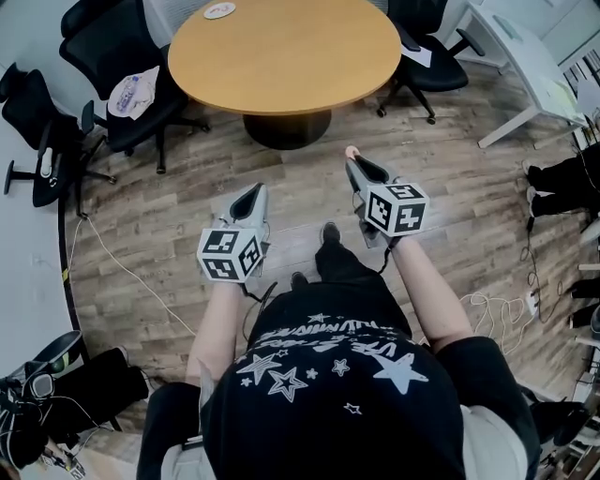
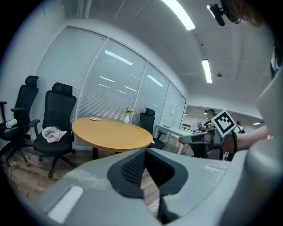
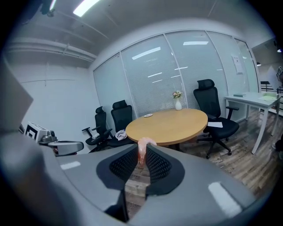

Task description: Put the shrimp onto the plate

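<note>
A pink shrimp (image 3: 142, 151) is pinched between the pads of my right gripper (image 3: 143, 155), its curled end poking above the tips. In the head view the shrimp (image 1: 352, 151) shows at the tip of the right gripper (image 1: 354, 163), held over the wooden floor short of the round wooden table (image 1: 286, 52). A small white plate (image 1: 219, 10) lies at the table's far edge; the plate (image 3: 147, 115) is also in the right gripper view. My left gripper (image 1: 254, 191) hangs lower left, jaws together on nothing (image 2: 145, 152).
Black office chairs (image 1: 127, 89) ring the table, one holding a plastic bag (image 1: 131, 92). A white vase (image 3: 177, 104) stands on the table's far side. A white desk (image 1: 525, 66) is at right. Cables (image 1: 497, 309) trail on the floor; bags (image 1: 56, 384) lie lower left.
</note>
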`<state>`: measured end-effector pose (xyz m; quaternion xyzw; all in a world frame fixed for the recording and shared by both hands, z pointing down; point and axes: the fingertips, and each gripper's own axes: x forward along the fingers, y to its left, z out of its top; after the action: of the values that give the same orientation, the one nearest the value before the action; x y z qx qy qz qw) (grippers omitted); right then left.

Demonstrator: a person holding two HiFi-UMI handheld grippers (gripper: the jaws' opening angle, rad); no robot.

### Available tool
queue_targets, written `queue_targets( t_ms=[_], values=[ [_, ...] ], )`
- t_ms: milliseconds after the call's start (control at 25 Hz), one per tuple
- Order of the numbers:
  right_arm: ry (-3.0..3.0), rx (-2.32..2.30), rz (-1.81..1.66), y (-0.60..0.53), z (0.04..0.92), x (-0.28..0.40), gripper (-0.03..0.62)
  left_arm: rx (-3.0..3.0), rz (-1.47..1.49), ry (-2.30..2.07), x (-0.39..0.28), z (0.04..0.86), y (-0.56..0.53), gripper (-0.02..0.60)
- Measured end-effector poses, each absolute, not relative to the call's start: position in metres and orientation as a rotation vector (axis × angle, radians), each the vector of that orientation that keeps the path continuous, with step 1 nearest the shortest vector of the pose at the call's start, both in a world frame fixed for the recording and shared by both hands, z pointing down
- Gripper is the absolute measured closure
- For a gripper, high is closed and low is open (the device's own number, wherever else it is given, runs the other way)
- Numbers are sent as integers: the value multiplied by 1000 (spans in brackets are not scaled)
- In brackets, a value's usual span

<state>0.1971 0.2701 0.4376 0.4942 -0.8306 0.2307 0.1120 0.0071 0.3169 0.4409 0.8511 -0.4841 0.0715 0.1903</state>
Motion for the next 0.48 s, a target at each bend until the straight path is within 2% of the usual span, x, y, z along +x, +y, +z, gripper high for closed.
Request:
queue_targets(
  t_ms=[480],
  values=[
    [-2484,1364,724,182,456,181,534,2371,244,-1411,-2,449,250,580]
  ],
)
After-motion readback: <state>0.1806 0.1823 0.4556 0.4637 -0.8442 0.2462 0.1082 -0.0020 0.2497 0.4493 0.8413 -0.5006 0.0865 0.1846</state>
